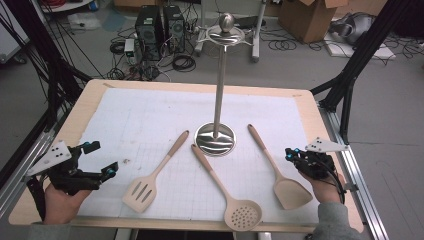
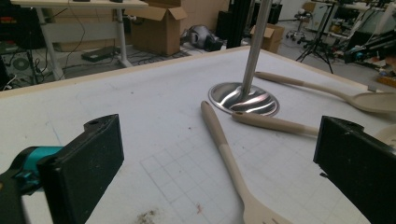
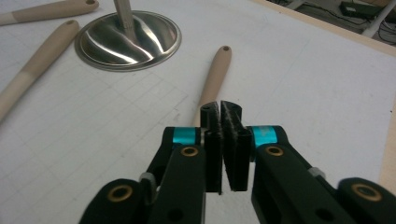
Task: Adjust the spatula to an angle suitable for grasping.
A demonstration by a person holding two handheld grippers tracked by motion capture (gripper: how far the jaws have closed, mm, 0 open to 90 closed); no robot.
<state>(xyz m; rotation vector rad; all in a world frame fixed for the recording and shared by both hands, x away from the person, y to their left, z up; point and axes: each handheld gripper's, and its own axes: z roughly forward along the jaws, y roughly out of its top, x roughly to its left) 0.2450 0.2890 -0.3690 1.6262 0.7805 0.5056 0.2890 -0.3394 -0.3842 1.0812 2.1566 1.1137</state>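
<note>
A wooden table (image 1: 90, 95) is carrying a white gridded mat (image 1: 150, 125), and a tall steel utensil stand (image 1: 218, 100) is rising from its round base near the mat's middle. Three beige utensils are lying flat in front of the base, handles pointing toward it: a slotted turner (image 1: 150, 177) on the left, a perforated skimmer (image 1: 225, 192) in the middle, and a solid spatula (image 1: 280, 175) on the right. The left gripper (image 1: 100, 162) is hovering at the mat's left edge, jaws standing wide with nothing between them. The right gripper (image 3: 223, 112) is hanging just above the spatula's handle, jaws nearly together, gripping nothing.
</note>
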